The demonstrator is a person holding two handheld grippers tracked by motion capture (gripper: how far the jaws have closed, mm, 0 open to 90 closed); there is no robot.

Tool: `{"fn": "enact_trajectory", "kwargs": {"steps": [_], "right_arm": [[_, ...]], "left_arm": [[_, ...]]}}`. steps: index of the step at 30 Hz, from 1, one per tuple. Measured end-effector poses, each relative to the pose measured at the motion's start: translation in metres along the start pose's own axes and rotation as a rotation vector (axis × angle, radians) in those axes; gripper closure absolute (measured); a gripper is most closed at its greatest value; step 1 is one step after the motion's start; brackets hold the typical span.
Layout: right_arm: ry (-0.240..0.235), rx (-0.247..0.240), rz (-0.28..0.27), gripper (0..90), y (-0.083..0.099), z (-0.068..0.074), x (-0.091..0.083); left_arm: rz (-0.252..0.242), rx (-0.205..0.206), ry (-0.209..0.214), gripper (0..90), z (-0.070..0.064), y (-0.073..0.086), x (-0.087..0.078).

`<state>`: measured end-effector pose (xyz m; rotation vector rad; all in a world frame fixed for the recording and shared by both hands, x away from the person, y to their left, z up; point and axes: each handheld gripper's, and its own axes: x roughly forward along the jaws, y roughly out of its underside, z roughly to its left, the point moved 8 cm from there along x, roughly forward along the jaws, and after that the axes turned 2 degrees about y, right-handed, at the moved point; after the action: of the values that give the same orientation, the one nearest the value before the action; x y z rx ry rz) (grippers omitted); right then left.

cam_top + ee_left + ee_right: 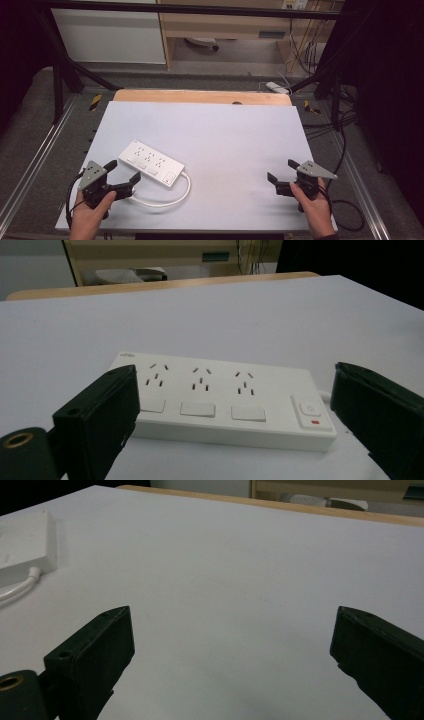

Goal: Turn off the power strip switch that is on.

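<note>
We see the power strip (151,163) lying flat on the tabletop (225,135), just ahead of our spread-open, empty left gripper (124,176); the right gripper (281,171), well apart, likewise gapes empty.

High view: fixed above the near edge of the surface (210,125), facing forward and down, far off. Left gripper view: low, close behind the power strip (220,400), facing the far edge. Right gripper view: low over bare surface, facing far-left. Shared: power strip and its white cord (15,590) appear in all three.
</note>
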<state>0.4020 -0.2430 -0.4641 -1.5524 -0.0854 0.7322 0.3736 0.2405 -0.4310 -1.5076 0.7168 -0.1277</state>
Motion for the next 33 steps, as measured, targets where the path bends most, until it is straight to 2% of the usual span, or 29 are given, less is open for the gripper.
{"fn": "enact_trajectory", "kwargs": {"steps": [3,7,10,14,33], "right_arm": [[0.007,-0.012,0.0,4.2,0.0,0.001,0.0],[0.012,-0.017,-0.009,3.4,-0.002,0.002,-0.002],[0.012,-0.015,-0.009,3.4,-0.002,0.002,-0.001],[0.008,-0.015,-0.003,3.1,-0.002,0.002,-0.001],[0.014,-0.006,-0.001,2.6,-0.002,0.002,-0.001]], "left_arm": [[-0.004,-0.002,0.006,5.7,-0.001,-0.001,0.0],[-0.012,-0.03,0.025,5.6,-0.004,-0.002,0.0],[-0.008,-0.017,0.029,5.6,-0.005,-0.002,0.0],[-0.004,-0.025,0.049,5.6,-0.008,-0.002,0.0],[-0.04,0.007,0.078,5.6,-0.02,-0.008,-0.002]]}}
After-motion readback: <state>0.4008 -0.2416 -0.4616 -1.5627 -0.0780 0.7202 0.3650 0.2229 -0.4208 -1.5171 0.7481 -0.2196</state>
